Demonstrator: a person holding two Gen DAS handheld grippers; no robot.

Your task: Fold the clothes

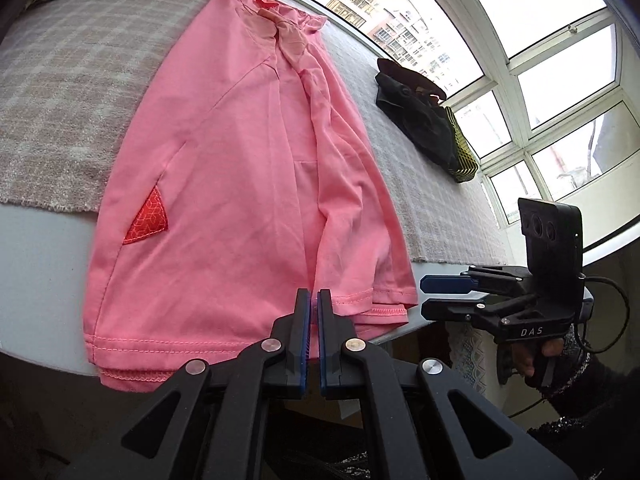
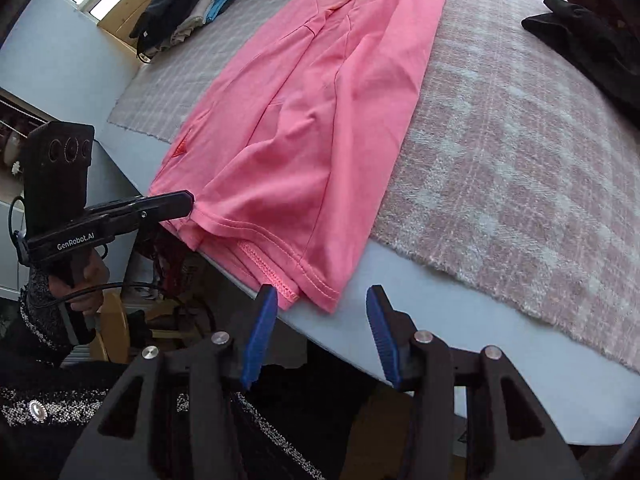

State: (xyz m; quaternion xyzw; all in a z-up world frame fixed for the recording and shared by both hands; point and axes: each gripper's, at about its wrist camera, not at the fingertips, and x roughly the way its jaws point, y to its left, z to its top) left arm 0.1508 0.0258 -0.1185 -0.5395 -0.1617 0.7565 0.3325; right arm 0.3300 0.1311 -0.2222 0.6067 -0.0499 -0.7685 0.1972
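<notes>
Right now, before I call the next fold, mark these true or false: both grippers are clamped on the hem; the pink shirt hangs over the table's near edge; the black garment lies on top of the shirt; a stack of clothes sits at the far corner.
1. Both grippers are clamped on the hem. False: the left gripper is shut on the pink shirt hem, while the right gripper is open just short of it.
2. The shirt hangs over the near edge of the table. True.
3. The black garment lies on the shirt. False: it lies apart, on the checked mat.
4. A stack of clothes sits at the far corner. True.
</notes>
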